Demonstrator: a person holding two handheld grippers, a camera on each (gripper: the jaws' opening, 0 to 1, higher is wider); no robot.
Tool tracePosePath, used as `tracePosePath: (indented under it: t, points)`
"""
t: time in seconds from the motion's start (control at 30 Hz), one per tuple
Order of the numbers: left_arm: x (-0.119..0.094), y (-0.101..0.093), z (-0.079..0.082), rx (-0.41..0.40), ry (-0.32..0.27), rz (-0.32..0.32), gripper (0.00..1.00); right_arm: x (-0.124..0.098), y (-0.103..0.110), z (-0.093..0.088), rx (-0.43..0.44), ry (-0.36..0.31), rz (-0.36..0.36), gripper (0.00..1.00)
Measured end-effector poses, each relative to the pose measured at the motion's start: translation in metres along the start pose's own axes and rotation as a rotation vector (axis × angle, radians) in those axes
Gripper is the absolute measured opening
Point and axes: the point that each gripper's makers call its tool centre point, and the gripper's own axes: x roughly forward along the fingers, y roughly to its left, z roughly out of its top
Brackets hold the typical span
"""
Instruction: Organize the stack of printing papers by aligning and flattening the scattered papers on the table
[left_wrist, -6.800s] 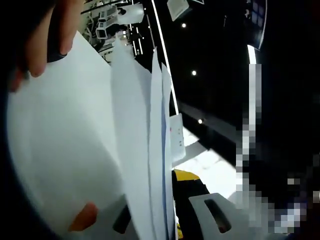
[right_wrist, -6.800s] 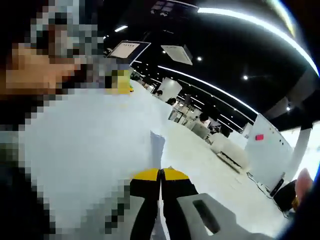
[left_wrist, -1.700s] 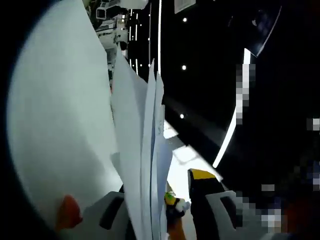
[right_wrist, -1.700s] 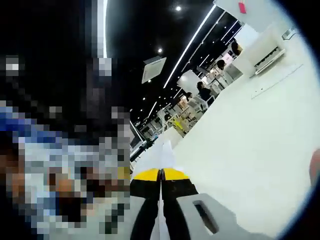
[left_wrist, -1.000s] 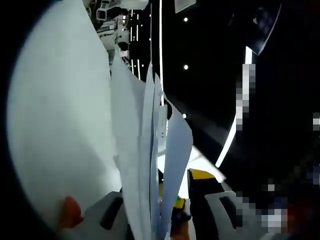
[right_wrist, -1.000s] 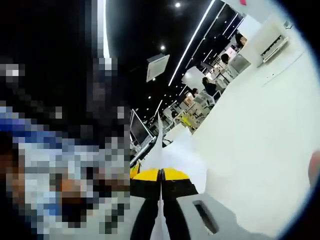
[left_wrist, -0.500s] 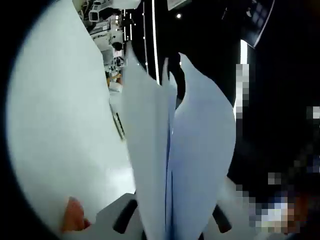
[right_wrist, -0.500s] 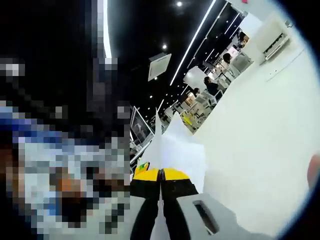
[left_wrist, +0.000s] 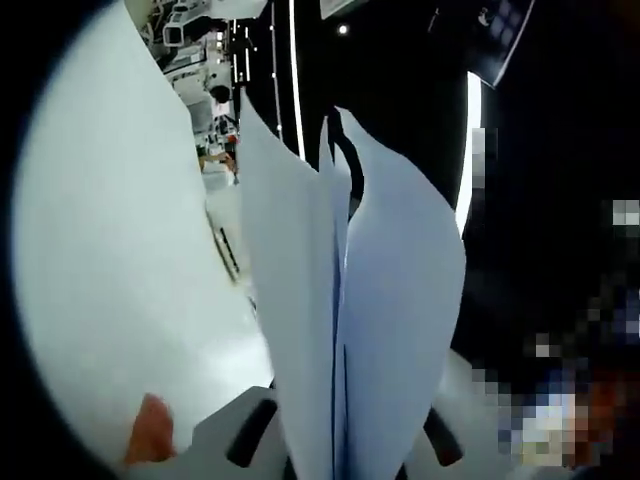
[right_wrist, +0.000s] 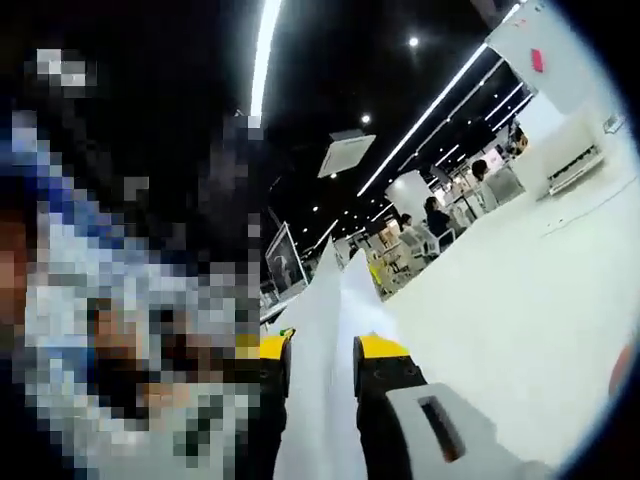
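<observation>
At the bottom of the left gripper view, the left gripper (left_wrist: 335, 455) has its grey jaws mostly hidden behind a sheaf of printing papers (left_wrist: 340, 300) that rises edge-on up the middle of the frame; the sheets sit between the jaws, but I cannot tell whether those jaws are pressing on them. The sheaf fans apart toward its upper end, with 1 sheet bowing off toward the right and at least 2 more standing left of it. A broad white surface (left_wrist: 110, 250) covers the left half of that frame, and whether it is another sheet or the table I cannot tell; an orange fingertip (left_wrist: 150, 440) shows at its lower left.

Low in the right gripper view, the right gripper (right_wrist: 322, 380) stands spread, its yellow-tipped jaws apart with the papers (right_wrist: 325, 370) running up between them and touching neither side that I can see. Past the tips, a bright white floor (right_wrist: 520, 300) fills the right of the frame, and people at desks (right_wrist: 430, 225) sit far off in the upper middle.

Such paper is light, limp and slippery sheet against sheet, so it will splay and slide unless taken near the edges, where both grippers can square the bundle.
</observation>
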Motion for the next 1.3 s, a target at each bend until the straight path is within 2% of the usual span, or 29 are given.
tracePosePath:
  t: [0.13, 0.2, 0.27, 0.37, 0.43, 0.47, 0.5, 0.57, 0.6, 0.63, 0.67, 0.73, 0.77, 0.83, 0.87, 0.9, 0.93, 1.07, 1.1, 1.2, 1.3]
  points:
    - [0.004, -0.007, 0.001, 0.010, -0.019, -0.036, 0.06, -0.019, 0.016, 0.006, -0.214, -0.025, 0.031, 0.27]
    - [0.005, -0.008, 0.002, 0.010, -0.022, -0.044, 0.06, -0.025, 0.020, 0.005, -0.260, -0.019, 0.027, 0.30]
    - [0.005, -0.009, 0.003, 0.010, -0.024, -0.047, 0.06, -0.026, 0.021, 0.005, -0.271, -0.016, 0.027, 0.42]
    - [0.009, -0.022, 0.005, 0.016, -0.053, -0.086, 0.06, -0.055, 0.034, 0.016, -0.413, -0.039, -0.003, 0.59]
    - [0.011, -0.026, 0.004, 0.019, -0.051, -0.098, 0.06, -0.063, 0.030, 0.010, -0.444, 0.027, -0.039, 0.70]
    - [0.012, -0.027, 0.003, 0.023, -0.048, -0.100, 0.06, -0.065, 0.029, 0.008, -0.448, 0.042, -0.050, 0.71]
    - [0.015, -0.028, 0.001, 0.030, -0.035, -0.099, 0.06, -0.067, 0.023, 0.002, -0.496, 0.090, -0.083, 0.70]
    - [0.017, -0.034, -0.002, 0.032, -0.022, -0.116, 0.06, -0.068, 0.016, 0.000, -0.545, 0.103, -0.126, 0.74]
    - [0.018, -0.037, -0.004, 0.044, -0.006, -0.124, 0.06, -0.067, 0.016, 0.000, -0.527, 0.094, -0.127, 0.83]
    - [0.018, -0.039, -0.006, 0.054, 0.006, -0.130, 0.06, -0.067, 0.016, 0.001, -0.513, 0.080, -0.124, 0.86]
    - [0.020, -0.041, -0.007, 0.059, 0.017, -0.129, 0.06, -0.066, 0.021, 0.003, -0.479, 0.055, -0.094, 0.85]
    - [0.021, -0.047, -0.015, 0.087, 0.054, -0.137, 0.06, -0.063, 0.028, 0.002, -0.406, 0.054, -0.026, 0.74]
    - [0.024, -0.051, -0.019, 0.093, 0.084, -0.145, 0.06, -0.060, 0.030, 0.004, -0.352, 0.062, 0.017, 0.73]
    - [0.028, -0.059, -0.024, 0.120, 0.112, -0.163, 0.06, -0.055, 0.032, 0.012, -0.302, 0.052, 0.055, 0.78]
    - [0.032, -0.069, -0.030, 0.122, 0.154, -0.195, 0.06, -0.051, 0.033, 0.023, -0.252, 0.027, 0.087, 0.82]
    - [0.037, -0.077, -0.033, 0.161, 0.176, -0.215, 0.06, -0.048, 0.031, 0.030, -0.183, 0.031, 0.109, 0.83]
    - [0.038, -0.084, -0.036, 0.177, 0.190, -0.235, 0.06, -0.045, 0.030, 0.034, -0.163, 0.029, 0.123, 0.82]
    - [0.047, -0.108, -0.050, 0.236, 0.266, -0.281, 0.06, -0.036, 0.029, 0.044, -0.141, 0.021, 0.171, 0.81]
    - [0.048, -0.117, -0.052, 0.251, 0.278, -0.317, 0.06, -0.034, 0.028, 0.043, -0.130, 0.032, 0.176, 0.81]
    - [0.053, -0.130, -0.053, 0.286, 0.308, -0.348, 0.06, -0.031, 0.024, 0.043, -0.141, 0.035, 0.176, 0.81]
    - [0.057, -0.140, -0.058, 0.310, 0.356, -0.383, 0.06, -0.028, 0.035, 0.039, -0.091, 0.042, 0.238, 0.80]
